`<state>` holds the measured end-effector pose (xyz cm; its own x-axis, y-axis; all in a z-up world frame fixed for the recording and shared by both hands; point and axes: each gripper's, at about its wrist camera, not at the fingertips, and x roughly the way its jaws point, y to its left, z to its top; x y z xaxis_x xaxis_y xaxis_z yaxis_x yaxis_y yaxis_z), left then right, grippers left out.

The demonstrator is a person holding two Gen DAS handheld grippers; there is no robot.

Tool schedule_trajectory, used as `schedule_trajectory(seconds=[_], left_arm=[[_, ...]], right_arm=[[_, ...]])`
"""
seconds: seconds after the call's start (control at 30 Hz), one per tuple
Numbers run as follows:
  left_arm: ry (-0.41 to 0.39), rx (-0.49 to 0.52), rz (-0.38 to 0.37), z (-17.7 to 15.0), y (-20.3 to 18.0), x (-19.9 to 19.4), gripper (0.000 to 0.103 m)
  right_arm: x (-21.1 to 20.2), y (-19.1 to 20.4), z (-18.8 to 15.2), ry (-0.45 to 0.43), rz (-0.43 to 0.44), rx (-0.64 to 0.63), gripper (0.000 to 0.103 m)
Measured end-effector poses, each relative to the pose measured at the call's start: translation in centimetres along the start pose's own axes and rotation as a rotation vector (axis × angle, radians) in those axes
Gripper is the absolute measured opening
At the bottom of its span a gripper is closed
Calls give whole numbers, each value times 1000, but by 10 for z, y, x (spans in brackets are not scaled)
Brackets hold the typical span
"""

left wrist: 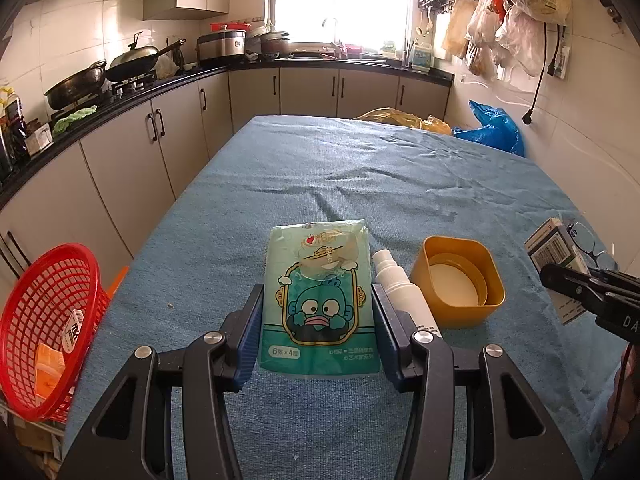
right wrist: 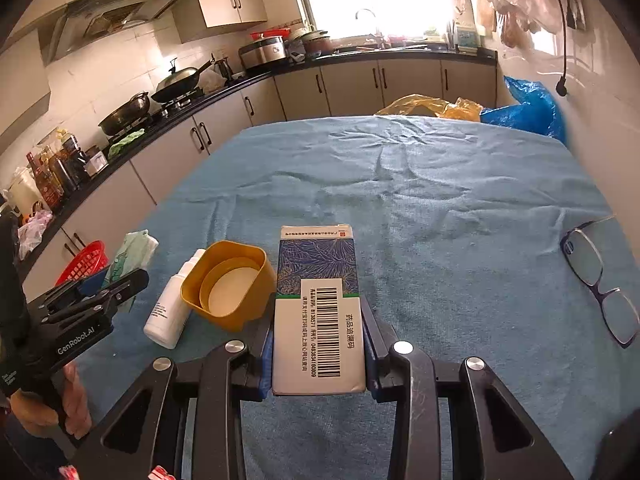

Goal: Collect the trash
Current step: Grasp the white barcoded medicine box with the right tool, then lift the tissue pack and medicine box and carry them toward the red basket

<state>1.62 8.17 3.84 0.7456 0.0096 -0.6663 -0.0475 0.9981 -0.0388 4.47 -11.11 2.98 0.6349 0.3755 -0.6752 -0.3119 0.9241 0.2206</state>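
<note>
A: Two things are in my grip at once. My left gripper [left wrist: 318,316] pinches the green tissue pack [left wrist: 318,300] by its long edges, and my right gripper [right wrist: 318,344] is clamped on the medicine box [right wrist: 318,308], pads flat on its sides.

B: Where does it all go?

A: I'd say the red basket [left wrist: 44,320], which sits at the left edge of the worktop [left wrist: 360,184] and already has a small carton or two in it. The tissue pack is nearer it, so I'd take that over first.

B: Anything to watch?

A: The pack is soft and may sag, so I'd hold it level and release it low over the basket. The white spray bottle [left wrist: 404,292] lies right beside my left gripper, against the yellow cup [left wrist: 460,280]; I'd lift straight up to avoid nudging it. The glasses [right wrist: 600,276] look like no trash to me.
</note>
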Motion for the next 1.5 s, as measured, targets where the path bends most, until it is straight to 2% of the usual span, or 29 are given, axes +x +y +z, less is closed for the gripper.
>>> schedule_trajectory(seconds=[1.5], left_arm=[[-2,-1,2,1,5,-1,49]], right_arm=[[-4,-3,-3,-13,-10,19,37]])
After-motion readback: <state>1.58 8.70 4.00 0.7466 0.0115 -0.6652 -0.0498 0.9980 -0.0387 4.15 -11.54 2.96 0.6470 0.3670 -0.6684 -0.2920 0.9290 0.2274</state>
